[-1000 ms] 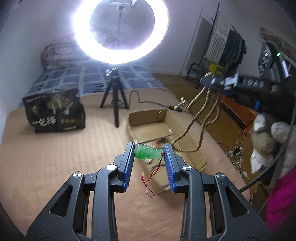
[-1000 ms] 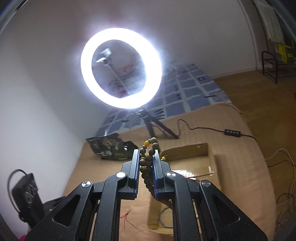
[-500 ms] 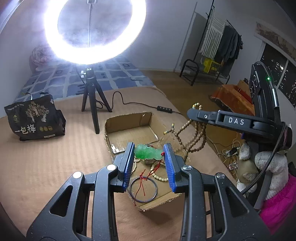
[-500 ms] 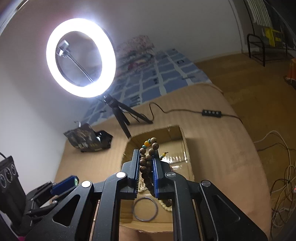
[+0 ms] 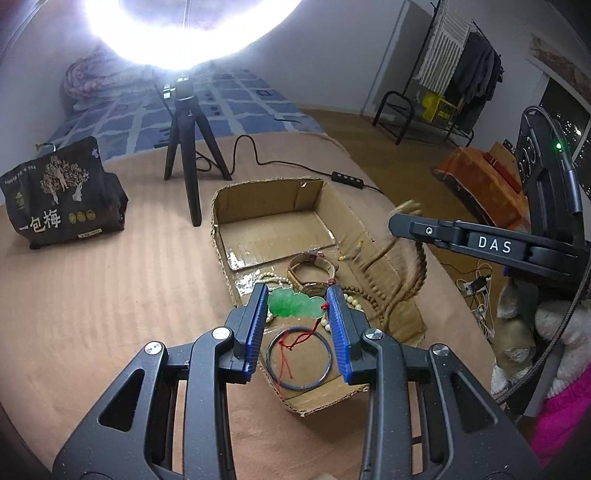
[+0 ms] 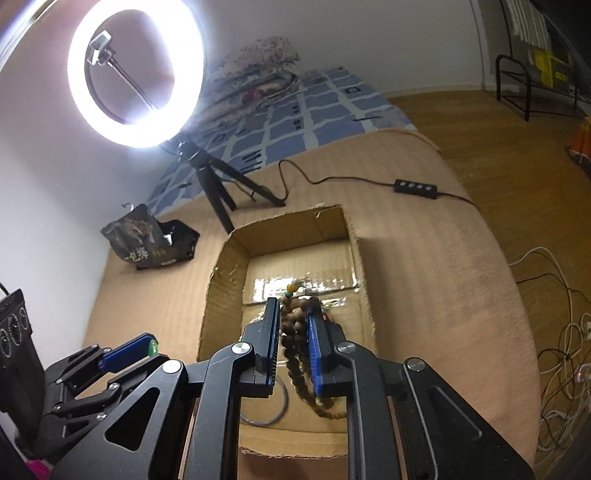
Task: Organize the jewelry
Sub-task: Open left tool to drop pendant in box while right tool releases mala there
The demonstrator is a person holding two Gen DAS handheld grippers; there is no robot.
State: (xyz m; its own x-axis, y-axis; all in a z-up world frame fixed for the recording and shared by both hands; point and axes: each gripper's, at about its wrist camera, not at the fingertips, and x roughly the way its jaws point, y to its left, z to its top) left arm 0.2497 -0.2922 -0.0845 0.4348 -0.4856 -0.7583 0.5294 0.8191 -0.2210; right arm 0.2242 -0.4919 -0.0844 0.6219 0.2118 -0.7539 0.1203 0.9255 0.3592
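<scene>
Your ring light (image 5: 184, 33) was cut off by the left view's top edge. The wooden bead strand (image 5: 415, 275) blurred beneath your right gripper (image 5: 402, 218). Your left gripper (image 5: 297, 306) hid part of the blue bangle (image 5: 299, 360).

Pendant: translucent green carved stone pendant (image 5: 294, 304), mottled lighter and darker green; thin red knotted cord (image 5: 295, 341) on it
Bangle: thin dark blue ring bangle (image 5: 299, 358), lying inside the box
Beads: long strand of brown wooden beads (image 6: 295, 343); orange and teal beads at its top
Grippers: left gripper (image 5: 299, 325) and right gripper (image 6: 293, 334), black frames with ribbed blue pads
Box: plain brown corrugated cardboard box (image 5: 258, 195); glossy clear tape strip on its floor
Blanket: tan ribbed blanket (image 5: 92, 302) under the box
Bag: black bag (image 5: 59, 192) left of the box, printed with gold trees and white characters
Bedcover: blue bedcover with pale grid lines (image 6: 314, 114) beyond the box
</scene>
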